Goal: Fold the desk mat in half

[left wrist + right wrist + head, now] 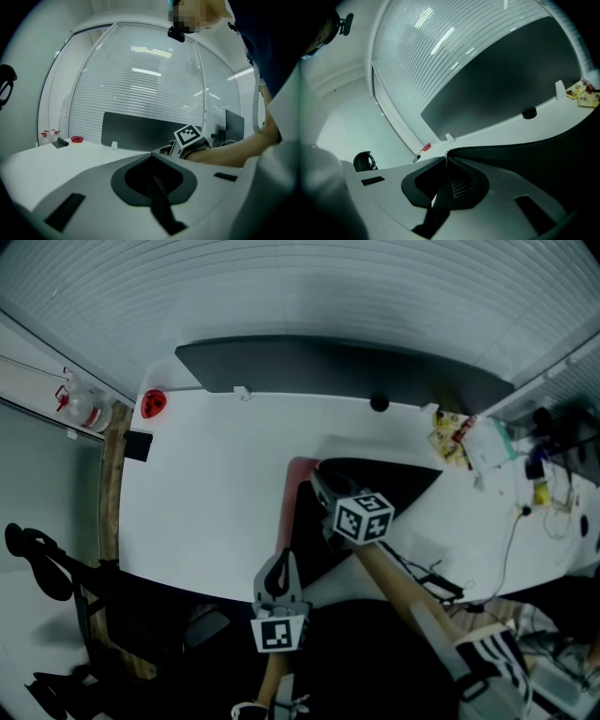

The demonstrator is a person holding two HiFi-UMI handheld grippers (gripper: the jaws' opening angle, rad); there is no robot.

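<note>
In the head view the dark desk mat (375, 479) lies on the white table (206, 484) with a pink underside showing along its left edge. The right gripper (321, 486) is at that edge and the left gripper (278, 563) is near the table's front. The left gripper view shows its jaws pressed together with nothing between them. The right gripper view shows that gripper's jaws clamped on the mat's stitched edge, the black sheet stretching away to the right.
</note>
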